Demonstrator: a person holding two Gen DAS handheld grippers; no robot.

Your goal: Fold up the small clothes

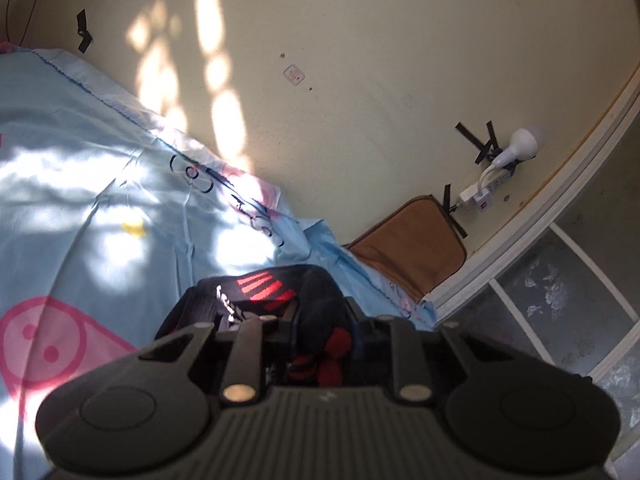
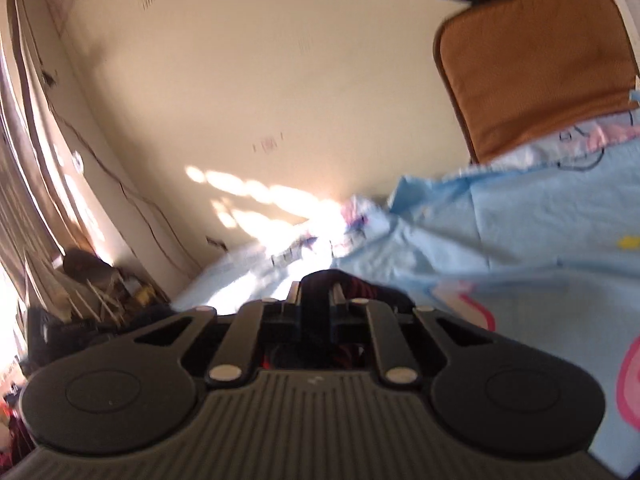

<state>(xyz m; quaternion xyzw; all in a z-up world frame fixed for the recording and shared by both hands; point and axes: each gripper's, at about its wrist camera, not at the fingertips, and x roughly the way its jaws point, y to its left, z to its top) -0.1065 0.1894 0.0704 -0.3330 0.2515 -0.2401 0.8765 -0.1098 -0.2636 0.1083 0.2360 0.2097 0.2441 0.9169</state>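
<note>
Black sock (image 1: 264,296) pinched by left gripper (image 1: 316,320) | right gripper (image 2: 316,300) clamps it | sheet (image 1: 80,184) edge near wall (image 1: 360,60)

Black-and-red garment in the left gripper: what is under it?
Beneath the black-and-red garment lies the light blue cartoon bedsheet. The left gripper covers the garment's lower part, so anything directly below there is hidden.

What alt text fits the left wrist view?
The left gripper fingers are closed on a black garment with red stripes, above a light blue cartoon-print bedsheet. Behind are a cream wall and a brown cushion.
</note>
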